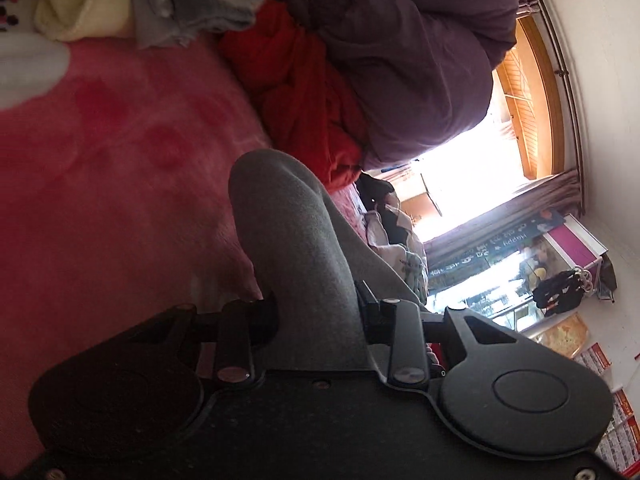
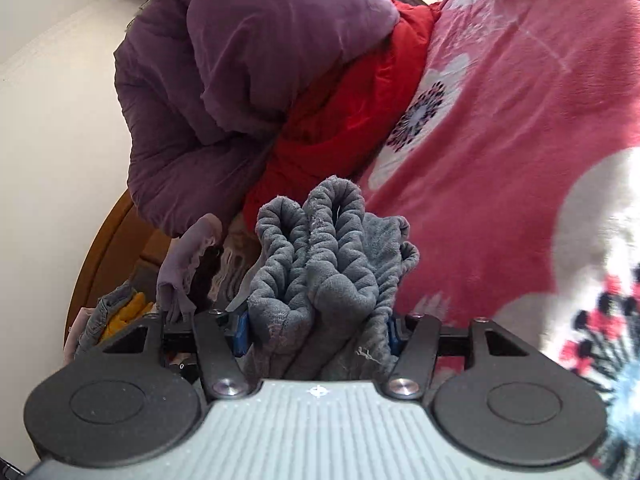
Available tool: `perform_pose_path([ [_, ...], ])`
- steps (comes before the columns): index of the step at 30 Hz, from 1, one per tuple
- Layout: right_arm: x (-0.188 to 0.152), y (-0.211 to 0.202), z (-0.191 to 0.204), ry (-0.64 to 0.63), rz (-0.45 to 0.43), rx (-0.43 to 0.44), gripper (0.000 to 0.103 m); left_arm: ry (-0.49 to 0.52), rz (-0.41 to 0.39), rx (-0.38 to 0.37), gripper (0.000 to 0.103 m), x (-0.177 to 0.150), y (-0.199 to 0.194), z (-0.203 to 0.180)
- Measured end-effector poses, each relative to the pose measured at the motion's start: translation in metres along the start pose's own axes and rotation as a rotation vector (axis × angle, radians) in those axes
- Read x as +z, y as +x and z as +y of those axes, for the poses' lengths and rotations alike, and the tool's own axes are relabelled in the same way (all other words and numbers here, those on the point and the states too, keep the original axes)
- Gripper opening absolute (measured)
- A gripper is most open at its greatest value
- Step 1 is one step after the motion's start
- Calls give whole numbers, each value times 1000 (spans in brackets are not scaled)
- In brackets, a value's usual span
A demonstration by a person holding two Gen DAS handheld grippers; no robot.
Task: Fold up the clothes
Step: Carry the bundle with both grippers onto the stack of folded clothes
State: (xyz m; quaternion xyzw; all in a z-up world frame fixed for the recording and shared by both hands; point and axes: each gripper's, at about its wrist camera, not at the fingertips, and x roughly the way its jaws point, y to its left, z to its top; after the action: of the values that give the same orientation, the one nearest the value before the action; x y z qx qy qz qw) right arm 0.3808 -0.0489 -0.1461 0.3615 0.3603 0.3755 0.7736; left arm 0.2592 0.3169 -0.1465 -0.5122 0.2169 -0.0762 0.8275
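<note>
My left gripper is shut on a smooth grey garment, which bulges up between its jaws above the pink floral blanket. My right gripper is shut on the bunched, gathered waistband of the same grey garment, folds standing up between its blue-padded fingers. Both hold the cloth lifted off the bed; the rest of the garment is hidden below the grippers.
A purple quilted duvet and a red one are heaped along the bed's edge. Folded grey and cream clothes lie at the top left in the left wrist view. A window and a shelf stand beyond. More clothes lie by the wooden bed frame.
</note>
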Motion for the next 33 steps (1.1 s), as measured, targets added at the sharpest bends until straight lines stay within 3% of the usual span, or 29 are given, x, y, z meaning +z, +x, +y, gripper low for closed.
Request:
perform_pose_path([
  [7,1,45,13,-36,58,26,59,-7,-54,-1,31,28,-7,19],
  [17,30,74,3,-1,0,83,59,95,-124,-39,31,34,9,-1],
  [21,51,93,5,-18,13,79,59,67,-141,-20,31,34,19,3],
  [27,70,110,4,-16,-27,128,59,96,-207,-67,31,71,46,-11],
  [29,75,120,1,3,-61,139,59,88,-245,-44,32,83,58,-10],
  [30,77,129,-1,12,-82,126,59,66,-268,-11,34,88,67,-7],
  [32,80,152,-6,24,-93,54,61,-20,-300,114,71,93,85,10],
  [33,79,171,-11,20,-63,-38,67,-34,-302,119,71,91,84,13],
])
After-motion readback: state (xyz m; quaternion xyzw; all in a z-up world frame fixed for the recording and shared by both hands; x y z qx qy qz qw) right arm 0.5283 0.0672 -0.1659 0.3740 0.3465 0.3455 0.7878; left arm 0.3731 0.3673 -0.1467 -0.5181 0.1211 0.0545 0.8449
